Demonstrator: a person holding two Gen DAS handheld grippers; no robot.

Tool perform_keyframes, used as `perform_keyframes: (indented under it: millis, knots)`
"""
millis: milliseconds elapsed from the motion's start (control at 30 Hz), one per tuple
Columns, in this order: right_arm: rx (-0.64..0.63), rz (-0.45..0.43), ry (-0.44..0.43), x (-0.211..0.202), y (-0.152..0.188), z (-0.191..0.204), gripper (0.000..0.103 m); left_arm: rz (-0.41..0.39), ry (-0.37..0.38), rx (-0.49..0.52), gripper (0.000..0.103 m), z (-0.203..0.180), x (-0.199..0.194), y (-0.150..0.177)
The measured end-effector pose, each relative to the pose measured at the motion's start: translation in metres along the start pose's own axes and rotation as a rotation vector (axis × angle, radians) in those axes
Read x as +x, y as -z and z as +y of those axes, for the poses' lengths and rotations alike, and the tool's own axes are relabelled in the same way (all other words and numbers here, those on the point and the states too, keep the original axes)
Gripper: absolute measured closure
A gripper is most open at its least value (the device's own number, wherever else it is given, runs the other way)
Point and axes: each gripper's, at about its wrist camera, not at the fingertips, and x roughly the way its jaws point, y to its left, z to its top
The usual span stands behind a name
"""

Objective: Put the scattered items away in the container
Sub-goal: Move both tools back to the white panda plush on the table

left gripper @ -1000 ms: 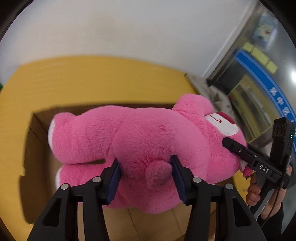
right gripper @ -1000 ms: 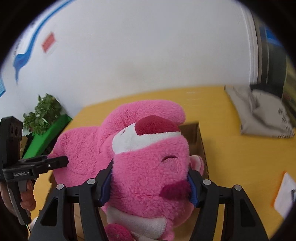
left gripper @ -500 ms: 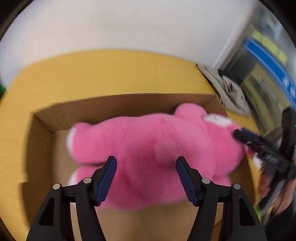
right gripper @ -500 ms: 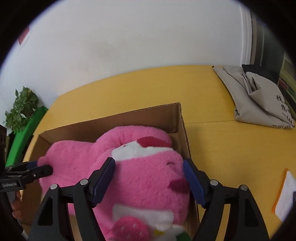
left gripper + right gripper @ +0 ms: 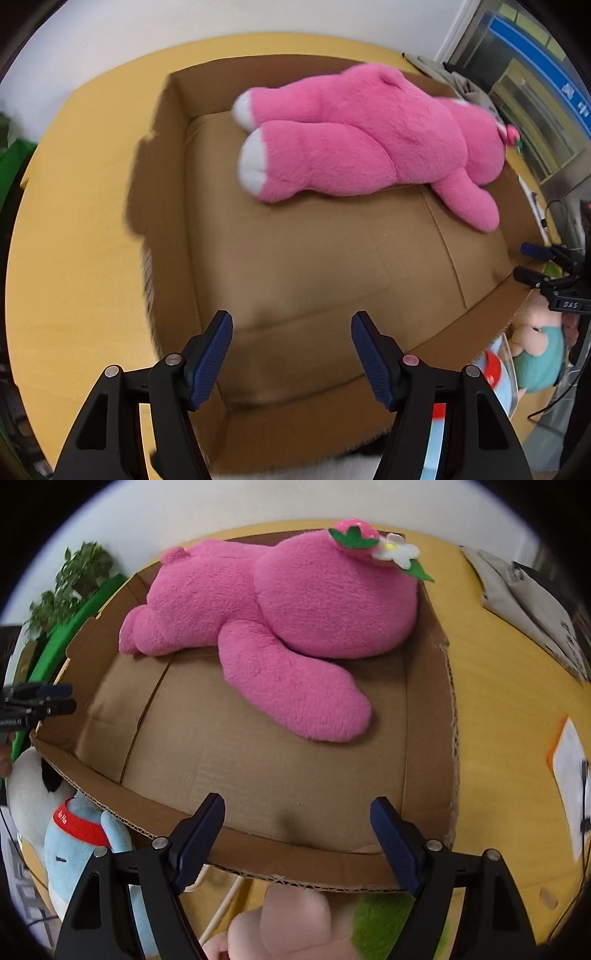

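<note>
Pink plush bear (image 5: 369, 140) lies on its side in the cardboard box (image 5: 170, 206), against the far wall, head at the right-hand end of the box. One arm (image 5: 295, 686) stretches toward the near side across the bare box floor. A strawberry and white flower (image 5: 373, 544) sit on its head.

My left tool (image 5: 291, 354): jaws spread, nothing between them, only box floor beyond the blue pads (image 5: 212, 356). They have just been opening; the bear is no longer in them.

My right tool (image 5: 297, 843): jaws spread too, empty, hanging over the near wall of the box. They have just been opening as well.

Each tool shows at the edge of the other's view, beside the box wall.

Box stands on a yellow worktop (image 5: 509, 716). Outside the near wall lie more soft toys: a light blue one with a red band (image 5: 79, 830), a pale pink one (image 5: 291, 919), one in a teal top (image 5: 539, 363). Grey cloth bag (image 5: 535, 605) at the far right of the worktop; green plant (image 5: 74, 576) far left.
</note>
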Motion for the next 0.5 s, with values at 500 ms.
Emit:
perform_keyframes:
  millis: [500]
  knots:
    - [0.094, -0.458, 0.036, -0.121, 0.069, 0.065, 0.011, -0.425, 0.001, 0.062, 0.0, -0.056, -0.139, 0.12]
